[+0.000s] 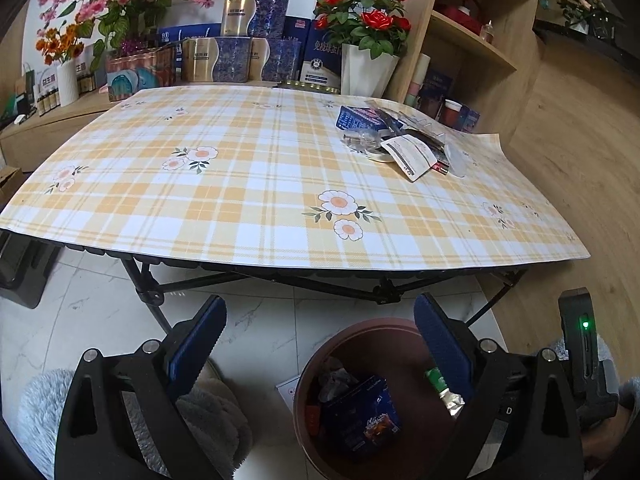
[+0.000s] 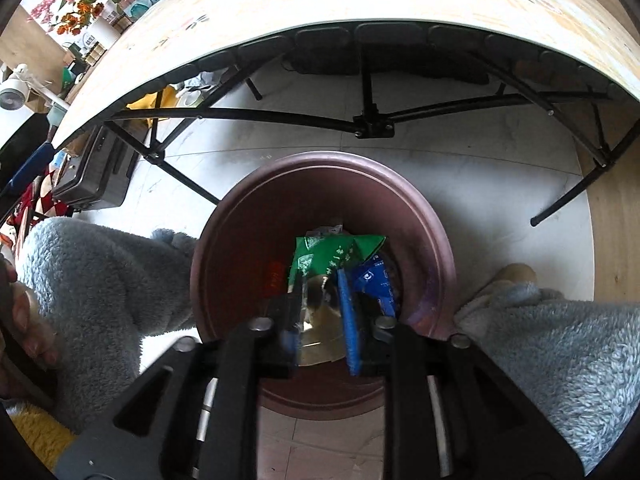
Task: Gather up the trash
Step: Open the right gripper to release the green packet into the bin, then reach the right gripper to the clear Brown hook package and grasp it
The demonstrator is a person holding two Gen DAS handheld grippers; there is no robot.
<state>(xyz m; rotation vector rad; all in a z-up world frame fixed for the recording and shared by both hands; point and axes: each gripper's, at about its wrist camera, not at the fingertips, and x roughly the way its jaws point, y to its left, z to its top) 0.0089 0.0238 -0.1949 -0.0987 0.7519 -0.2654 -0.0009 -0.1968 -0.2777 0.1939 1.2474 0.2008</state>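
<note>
A brown round bin (image 2: 320,159) stands on the floor in front of the table. My right gripper (image 2: 319,280) points down into it, jaws parted, with a green and foil wrapper (image 2: 332,252) loose between the pads and over the bin's contents. A blue packet (image 2: 378,284) lies beside it in the bin. In the left wrist view the bin (image 1: 360,326) holds a dark blue box (image 1: 360,416), and the green wrapper (image 1: 438,384) shows at its right side. My left gripper (image 1: 320,300) hangs open and empty above the floor. A pile of trash (image 1: 400,140) lies on the checked tablecloth (image 1: 240,184) at the far right.
Boxes (image 1: 240,52) and flower pots (image 1: 364,40) line the back of the table. A wooden shelf unit (image 1: 472,32) stands at the right. Black folding table legs (image 2: 372,124) cross behind the bin. Fluffy grey sleeves (image 2: 100,280) flank the bin. A dark case (image 2: 96,172) sits on the floor at left.
</note>
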